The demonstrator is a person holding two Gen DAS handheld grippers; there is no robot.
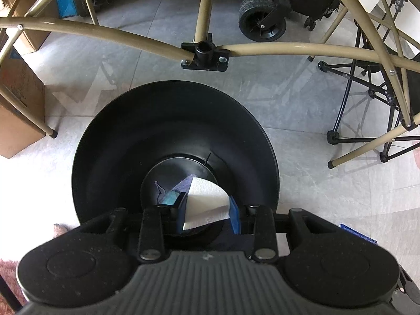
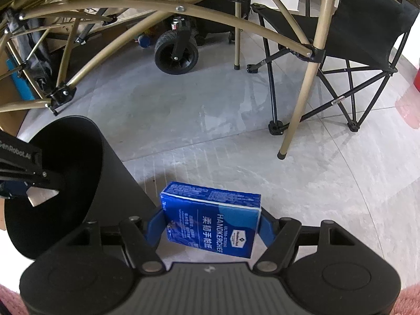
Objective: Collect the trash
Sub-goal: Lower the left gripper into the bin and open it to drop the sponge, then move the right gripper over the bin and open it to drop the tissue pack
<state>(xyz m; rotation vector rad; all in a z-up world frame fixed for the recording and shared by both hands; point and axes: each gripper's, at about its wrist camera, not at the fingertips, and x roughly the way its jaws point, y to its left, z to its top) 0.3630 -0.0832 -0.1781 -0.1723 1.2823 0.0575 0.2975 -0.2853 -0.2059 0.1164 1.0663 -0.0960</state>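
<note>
Landmark: black bin (image 1: pixel 173 141), round, standing on the grey tiled floor (image 1: pixel 302 99) beside the tan tube frame (image 1: pixel 262 47).
Left tool (image 1: pixel 208 214): narrowed onto a white paper tissue (image 1: pixel 207 199), blue pads pinching its two sides; pointed steeply down, right over the bin's mouth.
Reason for that hold: judged a carry-to-drop pose, with the tissue kept directly above the opening so that a release would let it fall inside rather than onto the floor.
Tissue versus left tool: between the fingertips, the free corner hanging past them towards the bin's bottom.
Bin contents: something bluish and grey low inside (image 1: pixel 170 194), too dark to name.
Right tool (image 2: pixel 212 225): spread fairly wide yet gripping a blue handkerchief pack (image 2: pixel 212 218) across its broad sides, the pads touching both edges.
Reason for that hold: judged a waiting pose, with the pack kept just right of the bin and clear of the left tool working over the opening.
Pack versus right tool: clamped between the fingers, printed face up, top end sticking out beyond the tips.
Pack versus bin: just beside the bin's outer wall (image 2: pixel 118 173), not yet over the mouth.
Stage: drop of the tissue apparently next; pack to follow.
</note>
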